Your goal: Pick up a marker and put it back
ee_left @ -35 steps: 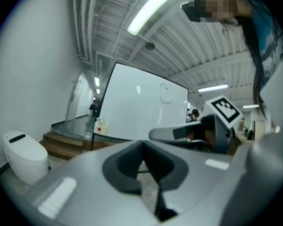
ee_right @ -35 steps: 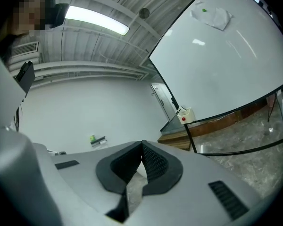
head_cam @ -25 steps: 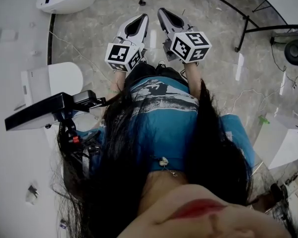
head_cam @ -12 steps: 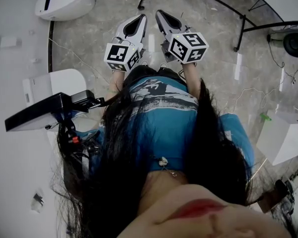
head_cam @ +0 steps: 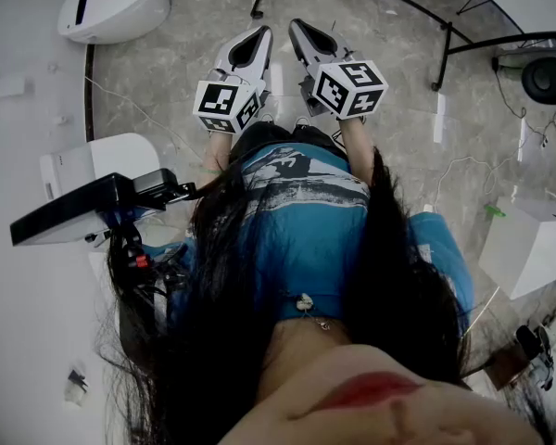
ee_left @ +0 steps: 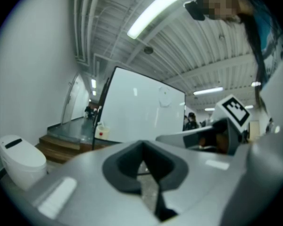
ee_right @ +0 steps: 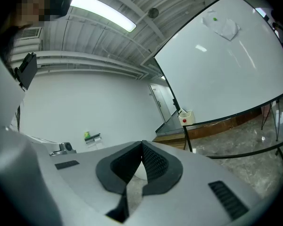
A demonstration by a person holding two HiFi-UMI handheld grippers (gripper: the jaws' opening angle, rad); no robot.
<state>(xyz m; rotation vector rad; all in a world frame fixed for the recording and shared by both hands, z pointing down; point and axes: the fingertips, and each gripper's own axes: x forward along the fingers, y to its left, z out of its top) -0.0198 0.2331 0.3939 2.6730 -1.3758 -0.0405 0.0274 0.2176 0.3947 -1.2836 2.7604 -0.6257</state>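
No marker shows in any view. In the head view my left gripper (head_cam: pixel 263 33) and right gripper (head_cam: pixel 297 26) are held side by side close in front of the person's body, pointing out over a marbled floor (head_cam: pixel 185 63). The left gripper (ee_left: pixel 142 146) has its dark pads meeting at the tip with nothing between them. So does the right gripper (ee_right: pixel 142 144), which is also shut and empty. A large whiteboard (ee_right: pixel 226 65) on a black frame stands ahead; the same whiteboard (ee_left: pixel 141 112) shows in the left gripper view.
The whiteboard's black stand legs (head_cam: pixel 445 40) cross the floor at the upper right. A small white box with a red dot (ee_right: pixel 185 117) hangs at the board's edge. A white rounded machine (head_cam: pixel 111 3) sits upper left, a white box (head_cam: pixel 528 248) right, a black device on a stand (head_cam: pixel 83 207) left.
Both grippers stay where they were, still shut. Only the head view has drifted slightly, so things on the floor sit a little differently in the picture.
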